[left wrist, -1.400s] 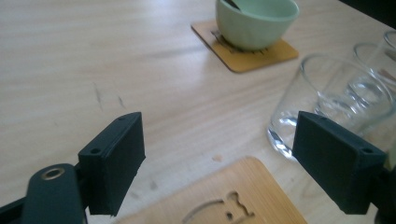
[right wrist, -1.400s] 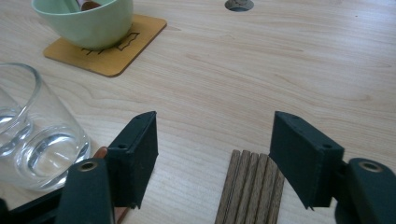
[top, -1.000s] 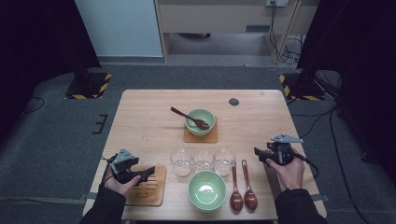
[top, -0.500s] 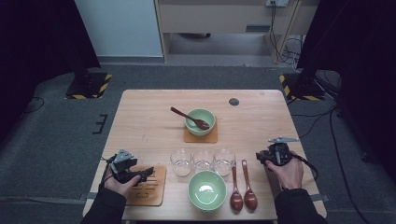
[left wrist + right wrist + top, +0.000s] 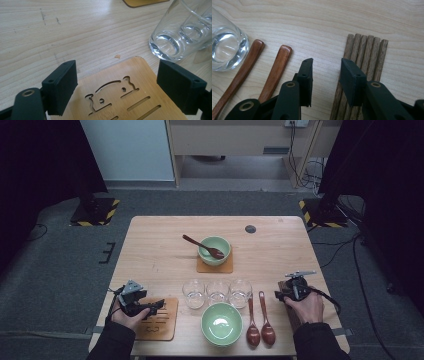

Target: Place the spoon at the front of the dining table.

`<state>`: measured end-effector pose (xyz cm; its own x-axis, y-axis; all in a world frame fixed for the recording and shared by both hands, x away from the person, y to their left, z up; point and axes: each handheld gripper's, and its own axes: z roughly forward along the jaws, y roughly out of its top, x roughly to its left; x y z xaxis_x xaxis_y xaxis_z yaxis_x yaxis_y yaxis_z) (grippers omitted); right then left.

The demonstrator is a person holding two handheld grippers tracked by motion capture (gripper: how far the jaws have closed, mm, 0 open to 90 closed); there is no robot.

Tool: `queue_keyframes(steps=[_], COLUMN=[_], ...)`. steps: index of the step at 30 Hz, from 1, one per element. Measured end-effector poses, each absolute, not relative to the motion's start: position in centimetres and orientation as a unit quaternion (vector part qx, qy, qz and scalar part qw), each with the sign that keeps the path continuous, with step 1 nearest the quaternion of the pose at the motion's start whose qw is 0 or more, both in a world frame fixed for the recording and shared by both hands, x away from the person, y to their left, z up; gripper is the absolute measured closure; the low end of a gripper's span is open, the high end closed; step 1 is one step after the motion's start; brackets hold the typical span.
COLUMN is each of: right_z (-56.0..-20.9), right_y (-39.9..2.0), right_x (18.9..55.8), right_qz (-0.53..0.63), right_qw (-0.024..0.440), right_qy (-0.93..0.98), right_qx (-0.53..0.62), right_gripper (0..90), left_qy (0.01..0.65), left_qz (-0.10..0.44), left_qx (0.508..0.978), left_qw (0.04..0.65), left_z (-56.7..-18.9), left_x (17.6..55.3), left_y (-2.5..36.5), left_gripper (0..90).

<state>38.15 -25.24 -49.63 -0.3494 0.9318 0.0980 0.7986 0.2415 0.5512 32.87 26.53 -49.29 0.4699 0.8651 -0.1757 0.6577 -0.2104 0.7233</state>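
Observation:
My left gripper (image 5: 158,305) (image 5: 120,80) stands open just above a bamboo coaster (image 5: 156,320) (image 5: 140,100) with a cut-out pattern at the table's front left; nothing is between its jaws. At the front right, my right gripper (image 5: 281,295) (image 5: 327,65) is low over the table beside a bundle of dark wooden sticks (image 5: 292,314) (image 5: 368,55). Its jaws have just been closing and stand narrow, with bare wood between them; the right jaw overlaps the bundle's left edge. Two wooden spoons (image 5: 259,319) (image 5: 259,72) lie to its left.
Three empty glasses (image 5: 217,291) stand in a row at the middle front, with a green bowl (image 5: 221,323) before them. Farther back, another green bowl (image 5: 215,251) with a spoon in it sits on a coaster. A dark round spot (image 5: 250,228) marks the far right.
The right gripper's jaws have drawn closer together and that hand has drifted slightly toward the table's front edge. The left hand and gripper have not moved.

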Motion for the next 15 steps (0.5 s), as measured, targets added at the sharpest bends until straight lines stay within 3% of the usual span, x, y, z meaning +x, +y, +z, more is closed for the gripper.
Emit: queue_keyframes(steps=[15], right_z=[-50.17], right_y=[-25.29], right_x=[38.16], right_qz=[0.246], right_qw=[0.115], right_qy=[0.784], right_qx=[0.558], right_gripper=[62.7], left_qy=[0.497], left_qz=[0.131], left_qx=[0.768], left_qw=[0.382], left_z=[-49.38], left_x=[32.88], left_y=[26.51], left_gripper=[16.3])
